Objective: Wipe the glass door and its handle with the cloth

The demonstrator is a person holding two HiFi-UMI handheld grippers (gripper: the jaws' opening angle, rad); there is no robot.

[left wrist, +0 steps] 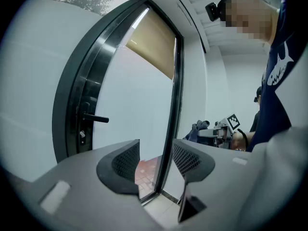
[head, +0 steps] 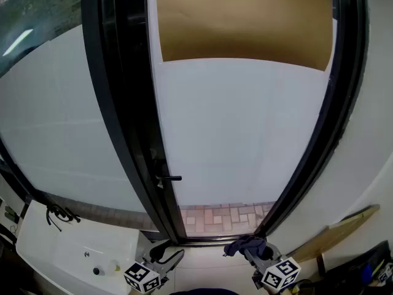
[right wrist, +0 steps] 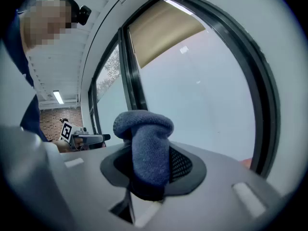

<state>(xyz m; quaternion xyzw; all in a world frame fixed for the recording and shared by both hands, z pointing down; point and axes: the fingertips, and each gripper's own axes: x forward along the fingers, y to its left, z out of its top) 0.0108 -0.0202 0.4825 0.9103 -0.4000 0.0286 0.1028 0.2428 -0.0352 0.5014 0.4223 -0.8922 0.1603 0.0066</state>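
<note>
A frosted glass door (head: 239,134) in a black frame fills the head view, with a black lever handle (head: 168,177) on its left stile. My right gripper (head: 252,251) is low at the bottom right, shut on a dark blue cloth (head: 245,246) that sticks up bunched between the jaws (right wrist: 144,148). My left gripper (head: 169,258) hangs at the bottom left, open and empty (left wrist: 156,162), below the handle (left wrist: 94,119) and apart from it. Both grippers are short of the glass.
A brown blind (head: 245,20) covers the top of the door pane. A white sink (head: 80,251) sits at the lower left. A wooden plank (head: 334,229) leans at the lower right. Brick paving (head: 221,217) shows through the door's clear bottom strip.
</note>
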